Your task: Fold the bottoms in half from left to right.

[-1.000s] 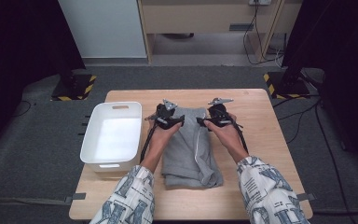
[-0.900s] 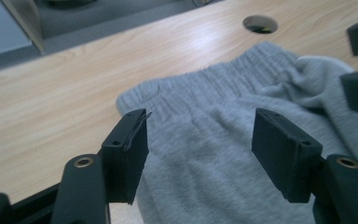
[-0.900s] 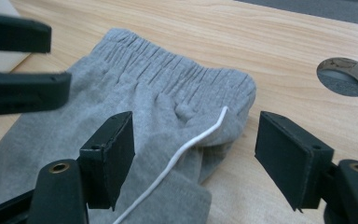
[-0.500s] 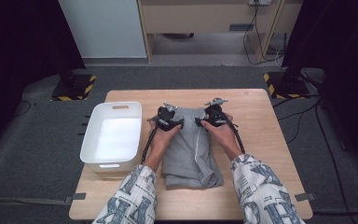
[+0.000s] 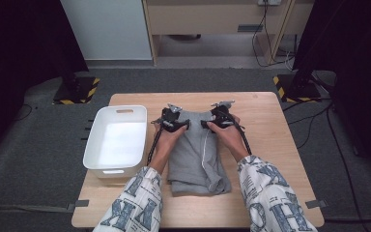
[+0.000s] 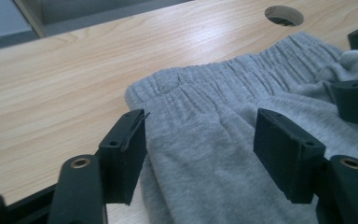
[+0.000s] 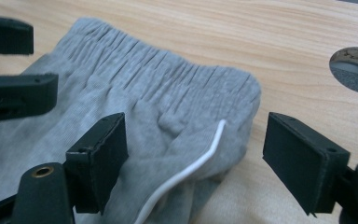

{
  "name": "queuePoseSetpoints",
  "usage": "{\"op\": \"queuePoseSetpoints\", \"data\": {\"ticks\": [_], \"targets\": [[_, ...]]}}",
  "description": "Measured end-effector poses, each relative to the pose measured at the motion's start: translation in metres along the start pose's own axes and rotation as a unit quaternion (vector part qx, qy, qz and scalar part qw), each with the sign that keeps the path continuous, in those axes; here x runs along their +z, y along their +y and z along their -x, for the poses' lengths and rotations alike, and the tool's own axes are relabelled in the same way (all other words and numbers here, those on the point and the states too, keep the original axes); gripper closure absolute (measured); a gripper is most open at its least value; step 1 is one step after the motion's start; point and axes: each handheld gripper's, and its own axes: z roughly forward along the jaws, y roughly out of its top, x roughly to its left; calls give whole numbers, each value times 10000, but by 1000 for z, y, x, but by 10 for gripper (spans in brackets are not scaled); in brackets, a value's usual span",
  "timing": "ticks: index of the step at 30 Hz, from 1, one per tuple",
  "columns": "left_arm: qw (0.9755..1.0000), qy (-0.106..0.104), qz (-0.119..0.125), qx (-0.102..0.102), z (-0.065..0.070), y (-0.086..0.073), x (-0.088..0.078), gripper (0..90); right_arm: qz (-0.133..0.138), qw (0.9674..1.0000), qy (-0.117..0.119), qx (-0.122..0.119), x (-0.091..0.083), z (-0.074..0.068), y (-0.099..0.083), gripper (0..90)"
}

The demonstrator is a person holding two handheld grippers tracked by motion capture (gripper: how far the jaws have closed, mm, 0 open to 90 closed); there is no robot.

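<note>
Both tongs, left (image 6: 200, 154) and right (image 7: 198, 158), gape around the grey sweatpants' (image 5: 193, 154) waistband corners.

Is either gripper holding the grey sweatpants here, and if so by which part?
Nothing is held. The left gripper and right gripper both stand open over the waistband corners of the grey sweatpants; the right's jaws have just been opening.

Both forearms (in patterned sleeves) reach forward from the near edge, hands side by side. The left gripper (image 5: 189, 124) points inward, its jaws standing apart. The right gripper (image 5: 204, 123) faces it, its jaws apart too, having just been opening.
</note>
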Motion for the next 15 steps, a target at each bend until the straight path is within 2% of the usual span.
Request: {"op": "queuePoseSetpoints", "data": {"ticks": [2, 4, 6, 11, 13, 15], "targets": [[9999, -23, -46, -98, -3, 0, 4, 319, -48, 10000, 5, 29, 4, 2, 1, 204], [9998, 111, -136, -6, -5, -1, 8, 317, -121, 9999, 17, 59, 8, 4, 2, 199], [9999, 79, -113, -102, -6, -3, 10, 312, -145, 9999, 26, 77, 12, 6, 4, 198], [9998, 87, -140, -107, -8, -5, 14, 310, -212, 9996, 17, 196, 21, 8, 5, 191], [9997, 127, -183, -105, -10, -6, 15, 301, -277, 9993, 44, 262, 25, 8, 4, 181], [9994, 109, -265, -197, -12, -8, 17, 289, -357, 9988, 55, 327, 29, 9, 1, 179]]}}
